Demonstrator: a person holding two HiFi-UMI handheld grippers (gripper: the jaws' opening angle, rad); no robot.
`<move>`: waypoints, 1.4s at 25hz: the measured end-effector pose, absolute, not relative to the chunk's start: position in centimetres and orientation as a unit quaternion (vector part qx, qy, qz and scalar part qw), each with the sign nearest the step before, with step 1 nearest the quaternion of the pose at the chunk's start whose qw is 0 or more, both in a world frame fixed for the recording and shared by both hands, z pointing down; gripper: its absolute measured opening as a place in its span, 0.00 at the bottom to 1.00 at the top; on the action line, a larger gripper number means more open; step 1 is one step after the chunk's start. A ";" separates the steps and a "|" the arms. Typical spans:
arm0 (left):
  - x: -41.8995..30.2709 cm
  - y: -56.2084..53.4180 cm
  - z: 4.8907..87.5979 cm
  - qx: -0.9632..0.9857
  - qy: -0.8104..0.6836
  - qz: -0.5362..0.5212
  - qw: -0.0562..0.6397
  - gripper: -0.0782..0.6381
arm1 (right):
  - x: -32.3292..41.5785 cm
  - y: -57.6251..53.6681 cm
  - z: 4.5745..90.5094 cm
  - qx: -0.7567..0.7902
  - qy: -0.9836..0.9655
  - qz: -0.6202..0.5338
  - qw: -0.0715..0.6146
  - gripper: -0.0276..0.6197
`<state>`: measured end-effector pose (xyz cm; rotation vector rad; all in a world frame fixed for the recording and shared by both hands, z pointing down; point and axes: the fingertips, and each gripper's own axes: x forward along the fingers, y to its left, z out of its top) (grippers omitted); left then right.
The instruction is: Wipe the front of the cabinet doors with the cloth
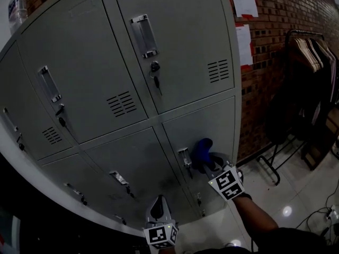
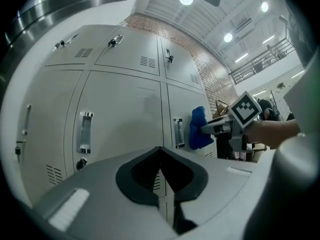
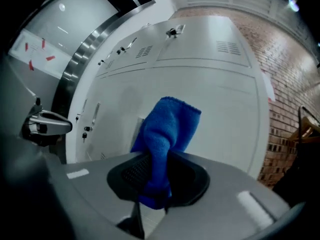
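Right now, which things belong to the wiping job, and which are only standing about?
Job: blue cloth; right gripper, jaws shut on it; cabinet doors.
Just about: left gripper, jaws together, empty; clothes rack; papers on the brick wall.

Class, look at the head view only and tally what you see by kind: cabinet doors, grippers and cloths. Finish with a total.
Cabinet doors: 6
Grippers: 2, the left gripper and the right gripper
Blue cloth: 1
Total: 9
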<state>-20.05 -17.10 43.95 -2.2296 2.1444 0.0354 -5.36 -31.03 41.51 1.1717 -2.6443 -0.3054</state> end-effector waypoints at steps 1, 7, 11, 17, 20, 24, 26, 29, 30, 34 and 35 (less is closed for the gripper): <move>-20.4 -16.9 43.9 -0.718 0.695 0.011 0.024 0.13 | -6.9 -30.5 42.2 0.387 -0.908 -0.103 0.121 0.16; -22.7 -15.7 44.7 -0.704 0.710 0.010 0.017 0.13 | -12.6 -29.5 43.8 0.357 -0.917 -0.111 0.140 0.16; -24.1 -15.1 44.9 -0.692 0.722 0.009 0.013 0.13 | -13.4 -30.1 44.0 0.359 -0.916 -0.110 0.140 0.16; -24.1 -15.7 45.2 -0.693 0.721 0.012 0.008 0.13 | -11.9 -31.1 44.0 0.365 -0.916 -0.098 0.133 0.16; -23.7 -16.1 45.0 -0.696 0.718 0.015 0.008 0.13 | -10.4 -31.8 44.3 0.375 -0.913 -0.093 0.132 0.16; -22.6 -16.8 45.4 -0.704 0.711 0.012 0.006 0.13 | -8.7 -32.4 44.3 0.386 -0.909 -0.087 0.130 0.16; -22.3 -17.1 46.1 -0.708 0.706 0.009 0.006 0.13 | -7.5 -32.8 44.4 0.397 -0.905 -0.081 0.130 0.16; -21.7 -17.4 46.6 -0.712 0.702 0.008 0.004 0.13 | -5.4 -33.6 44.8 0.416 -0.896 -0.075 0.135 0.16; -21.5 -17.5 46.8 -0.713 0.701 0.007 0.004 0.13 | -4.6 -34.0 44.9 0.422 -0.893 -0.073 0.137 0.16; -20.3 -17.7 46.3 -0.716 0.698 0.007 0.000 0.13 | -1.0 -35.4 45.5 0.452 -0.878 -0.064 0.144 0.16; -20.0 -17.7 46.4 -0.717 0.697 0.007 -0.001 0.13 | -0.2 -35.6 45.6 0.457 -0.875 -0.062 0.146 0.16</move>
